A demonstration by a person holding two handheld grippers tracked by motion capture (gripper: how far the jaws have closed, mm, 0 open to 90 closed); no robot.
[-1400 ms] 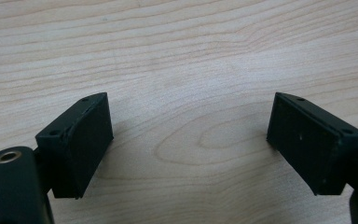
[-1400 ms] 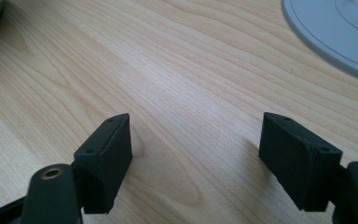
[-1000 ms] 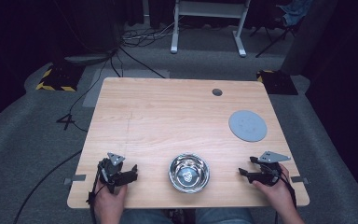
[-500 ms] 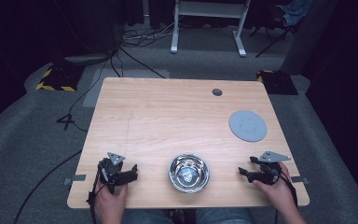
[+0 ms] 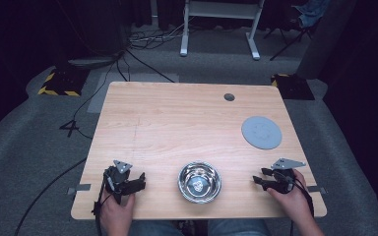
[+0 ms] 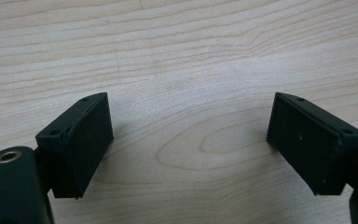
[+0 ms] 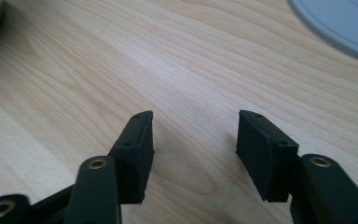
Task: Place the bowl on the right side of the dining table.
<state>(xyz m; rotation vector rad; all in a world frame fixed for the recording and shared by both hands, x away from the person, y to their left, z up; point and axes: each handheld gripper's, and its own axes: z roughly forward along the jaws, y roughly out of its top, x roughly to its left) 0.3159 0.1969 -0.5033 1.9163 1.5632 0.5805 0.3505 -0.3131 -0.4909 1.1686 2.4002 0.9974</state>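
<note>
One steel bowl (image 5: 200,182) sits on the desk (image 5: 177,123) near the middle of its near edge, between the two tools and touching neither. One flat grey disc (image 5: 261,132) lies toward the right edge of the desk, well apart from the bowl; its rim shows at the top right corner of the right gripper view (image 7: 340,23). One small dark round hole (image 5: 229,97) marks the desk near its far edge.

The left tool (image 5: 139,181) rests near the near left corner, its jaws wide apart over bare wood with nothing between them. The right tool (image 5: 259,178) rests near the near right corner; its jaws have just been closing, yet stand apart with only bare wood between them.
</note>
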